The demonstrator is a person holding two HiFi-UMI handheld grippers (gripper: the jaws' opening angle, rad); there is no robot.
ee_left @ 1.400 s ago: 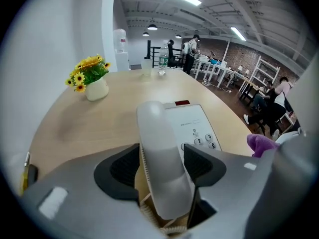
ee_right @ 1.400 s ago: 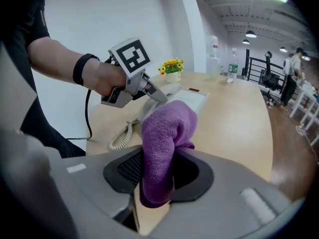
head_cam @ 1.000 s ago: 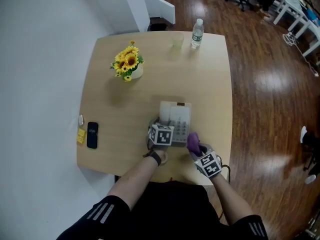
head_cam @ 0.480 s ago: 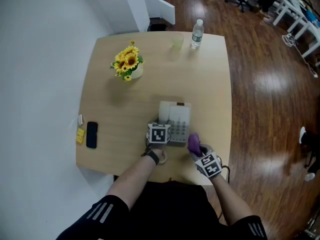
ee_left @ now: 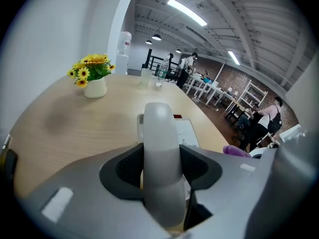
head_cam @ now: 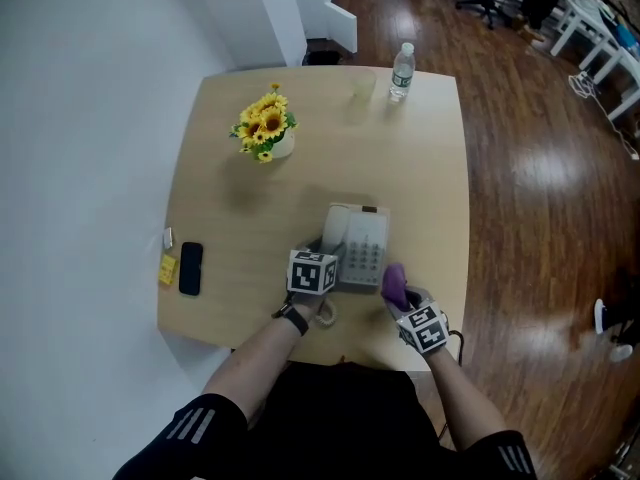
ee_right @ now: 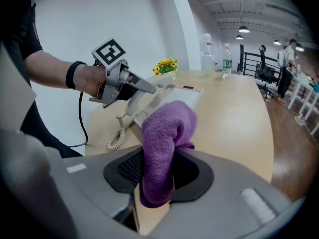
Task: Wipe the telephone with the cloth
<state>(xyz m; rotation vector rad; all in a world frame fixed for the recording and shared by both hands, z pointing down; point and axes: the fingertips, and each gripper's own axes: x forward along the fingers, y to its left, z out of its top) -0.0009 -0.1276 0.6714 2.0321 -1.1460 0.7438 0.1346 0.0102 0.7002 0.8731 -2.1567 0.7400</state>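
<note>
The head view alone takes in the whole desk (head_cam: pixel 420 168): flowers (head_cam: pixel 265 125) at the far left, a bottle (head_cam: pixel 402 70) and a cup (head_cam: pixel 362 88) at the far edge, and a mobile phone (head_cam: pixel 190 268) beside a yellow note (head_cam: pixel 167 268) at the near left. The telephone (head_cam: pixel 368 253) sits near the front edge, between the two tools.

The left gripper view shows what the head view hides under the marker cube. The left tool (ee_left: pixel 162 171) has just been closing and is clenched on the grey handset (ee_left: pixel 159 133), both pads pressing its sides, with the telephone base beyond it.

The right gripper view shows the right tool (ee_right: pixel 157 171) grasping the purple cloth (ee_right: pixel 164 138), which stands up in a folded bunch between its pads. Only this view shows the coiled cord (ee_right: pixel 117 136) trailing on the desk from the handset.

Both forearms reach forward from the near edge, and both tools angle down toward the telephone. The left hand (ee_right: pixel 89 78), a dark band on its wrist, holds its tool over the telephone's left side. The right tool hovers just near-right of the telephone, and the cloth does not visibly touch it.
</note>
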